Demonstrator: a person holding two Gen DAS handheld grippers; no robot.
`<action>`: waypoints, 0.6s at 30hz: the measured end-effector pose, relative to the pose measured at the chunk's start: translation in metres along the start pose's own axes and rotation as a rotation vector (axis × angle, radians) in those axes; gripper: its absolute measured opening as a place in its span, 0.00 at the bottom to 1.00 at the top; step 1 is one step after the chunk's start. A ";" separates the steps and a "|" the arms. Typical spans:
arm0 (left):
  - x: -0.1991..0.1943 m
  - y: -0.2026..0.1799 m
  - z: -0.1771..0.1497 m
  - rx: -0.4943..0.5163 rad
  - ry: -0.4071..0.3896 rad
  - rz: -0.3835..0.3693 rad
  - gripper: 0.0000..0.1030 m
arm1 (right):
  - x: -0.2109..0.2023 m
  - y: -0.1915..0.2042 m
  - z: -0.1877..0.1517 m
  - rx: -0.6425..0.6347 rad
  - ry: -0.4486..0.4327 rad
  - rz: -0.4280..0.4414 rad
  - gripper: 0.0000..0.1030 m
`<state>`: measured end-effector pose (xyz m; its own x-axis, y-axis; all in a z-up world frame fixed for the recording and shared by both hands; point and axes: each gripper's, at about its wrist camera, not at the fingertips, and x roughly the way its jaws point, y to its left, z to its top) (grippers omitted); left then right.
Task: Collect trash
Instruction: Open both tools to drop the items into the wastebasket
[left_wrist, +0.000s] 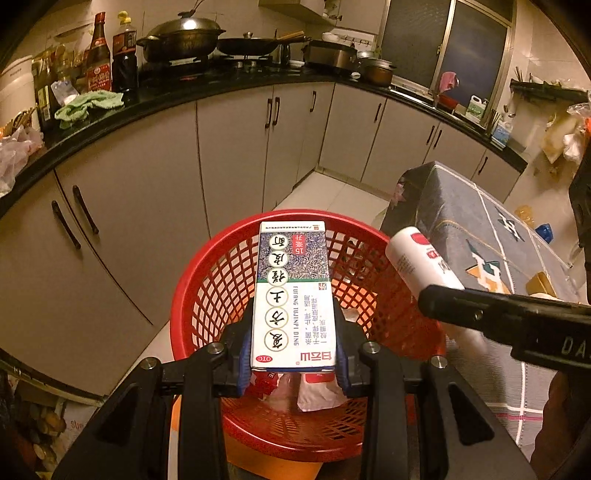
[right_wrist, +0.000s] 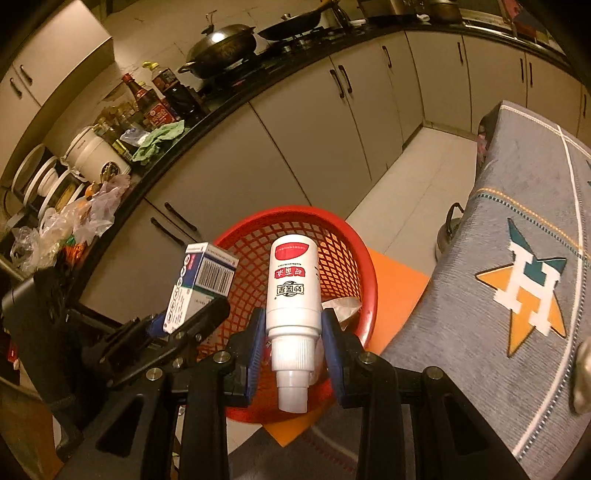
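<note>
A red mesh basket stands on the floor below both grippers, with wrappers lying at its bottom. My left gripper is shut on a white medicine box with Chinese lettering, held over the basket. My right gripper is shut on a white plastic bottle with a red label, its nozzle end toward the camera, also above the basket. In the left wrist view the bottle pokes in from the right. The right wrist view shows the box at the left.
Grey cabinets with dark handles under a black counter curve behind the basket. A table with a grey patterned cloth stands at the right. An orange mat lies under the basket. A kettle sits on the floor.
</note>
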<state>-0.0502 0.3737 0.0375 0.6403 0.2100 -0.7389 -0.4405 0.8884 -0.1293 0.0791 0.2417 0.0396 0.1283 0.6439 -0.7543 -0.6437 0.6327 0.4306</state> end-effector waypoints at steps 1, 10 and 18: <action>0.002 0.001 0.000 -0.001 0.004 0.001 0.32 | 0.002 -0.001 0.001 0.001 0.003 -0.001 0.33; 0.001 0.000 0.001 -0.003 -0.003 -0.003 0.55 | 0.000 0.004 0.006 -0.025 -0.022 -0.024 0.55; -0.018 -0.005 -0.005 -0.004 -0.024 -0.006 0.57 | -0.041 -0.017 -0.009 0.009 -0.087 -0.057 0.55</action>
<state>-0.0629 0.3638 0.0481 0.6582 0.2144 -0.7217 -0.4390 0.8880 -0.1366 0.0779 0.2004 0.0589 0.2293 0.6416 -0.7319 -0.6270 0.6726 0.3931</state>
